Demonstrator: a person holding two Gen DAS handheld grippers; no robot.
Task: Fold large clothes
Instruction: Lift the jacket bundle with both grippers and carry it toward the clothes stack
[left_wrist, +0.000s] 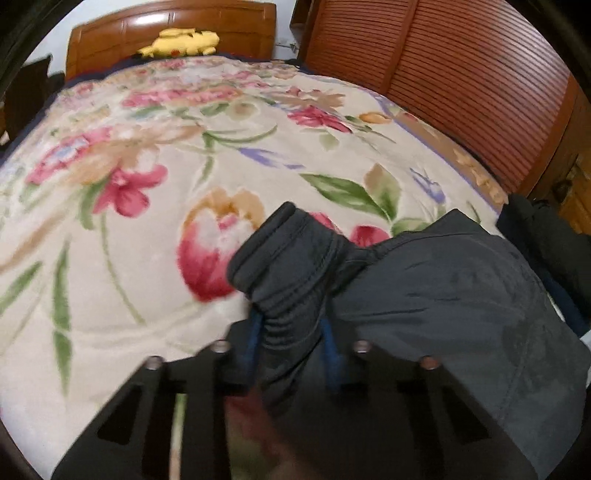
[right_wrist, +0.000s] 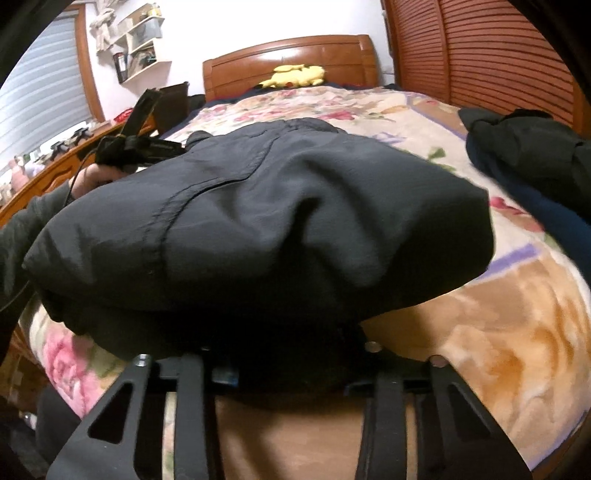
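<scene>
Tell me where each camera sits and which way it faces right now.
Left wrist: on the left claw, angled down the bed toward the headboard; its fingers pinch the dark jacket by a ribbed cuff.
Right wrist: on the right claw, facing the same headboard; jacket bulk fills it, with the left claw and the hand holding it at left.
Shared: jacket, floral blanket, yellow plush toy.

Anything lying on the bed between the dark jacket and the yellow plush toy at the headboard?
Nothing: only bare floral blanket between the jacket and the plush toy, shown in both wrist views.
</scene>
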